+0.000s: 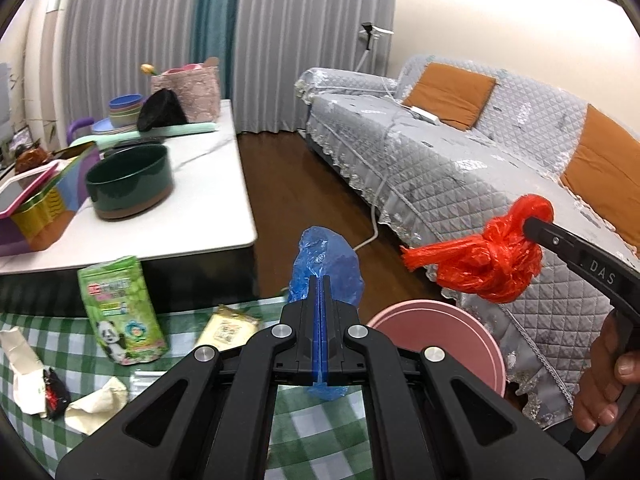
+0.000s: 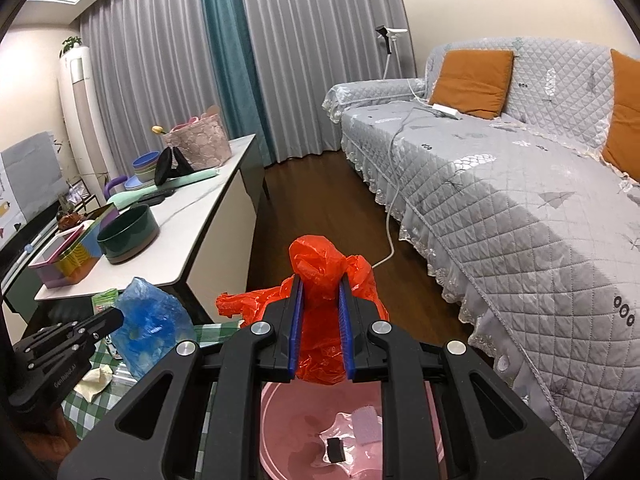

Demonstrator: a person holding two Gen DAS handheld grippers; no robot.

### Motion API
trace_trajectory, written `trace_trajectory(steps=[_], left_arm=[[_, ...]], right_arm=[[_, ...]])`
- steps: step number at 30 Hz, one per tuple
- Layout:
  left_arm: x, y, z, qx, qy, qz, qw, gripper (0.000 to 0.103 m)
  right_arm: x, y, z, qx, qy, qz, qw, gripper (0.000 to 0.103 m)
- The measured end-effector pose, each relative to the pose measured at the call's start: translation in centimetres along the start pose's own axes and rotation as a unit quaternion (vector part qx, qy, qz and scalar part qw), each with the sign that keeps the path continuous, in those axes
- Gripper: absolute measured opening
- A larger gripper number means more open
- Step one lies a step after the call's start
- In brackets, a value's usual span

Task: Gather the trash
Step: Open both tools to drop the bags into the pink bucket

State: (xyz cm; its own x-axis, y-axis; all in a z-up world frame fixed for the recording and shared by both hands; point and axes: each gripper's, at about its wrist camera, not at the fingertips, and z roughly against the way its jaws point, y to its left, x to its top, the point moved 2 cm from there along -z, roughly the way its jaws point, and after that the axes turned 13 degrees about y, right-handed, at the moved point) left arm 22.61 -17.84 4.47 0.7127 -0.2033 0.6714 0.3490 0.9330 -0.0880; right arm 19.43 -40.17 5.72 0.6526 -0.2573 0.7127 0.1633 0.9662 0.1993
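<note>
Two flimsy bags aloft: left gripper (image 1: 322,292) pinched tight on the blue bag (image 1: 326,264); right gripper (image 2: 322,300) clamps the knotted red bag (image 2: 320,268) over the pink bin (image 2: 304,432); weightless, slippery, crushable; grip bunched folds.

left gripper (image 1: 321,280): jaws closed tight, angled downward | right gripper (image 2: 322,284): jaws narrowly parted, clamping, angled downward | hand (image 1: 604,376) grips handle
</note>
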Motion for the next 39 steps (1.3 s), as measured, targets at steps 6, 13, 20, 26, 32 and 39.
trace_trajectory(steps=[6,13,20,26,32,39], left_arm=[[-0.3,-2.9,-1.8,-0.019,0.011,-0.020,0.9996,0.000],[-0.9,-5.1,-3.1,-0.031,0.023,-0.029,0.9988,0.000],[-1.2,-6.2,-3.8,-0.041,0.036,-0.035,0.9979,0.000],[-1.1,-6.2,-3.3,-0.033,0.036,-0.029,0.9984,0.031],[-1.0,-5.9,-2.2,-0.027,0.029,-0.029,0.9988,0.031],[-1.2,-4.6,-0.2,-0.014,0.018,-0.024,0.9994,0.031]], right_arm=[[-0.5,-1.8,0.2,-0.020,0.007,-0.009,1.000,0.017],[-1.2,-3.8,-0.1,-0.034,0.021,-0.016,0.999,0.017],[-1.6,-4.5,-0.7,-0.033,0.041,-0.017,0.998,0.022],[-1.6,-4.9,-0.5,-0.038,0.042,-0.030,0.998,0.052],[-1.3,-5.0,0.3,-0.027,0.026,-0.041,0.998,0.053],[-0.8,-3.9,1.8,-0.009,-0.001,-0.034,0.999,0.053]])
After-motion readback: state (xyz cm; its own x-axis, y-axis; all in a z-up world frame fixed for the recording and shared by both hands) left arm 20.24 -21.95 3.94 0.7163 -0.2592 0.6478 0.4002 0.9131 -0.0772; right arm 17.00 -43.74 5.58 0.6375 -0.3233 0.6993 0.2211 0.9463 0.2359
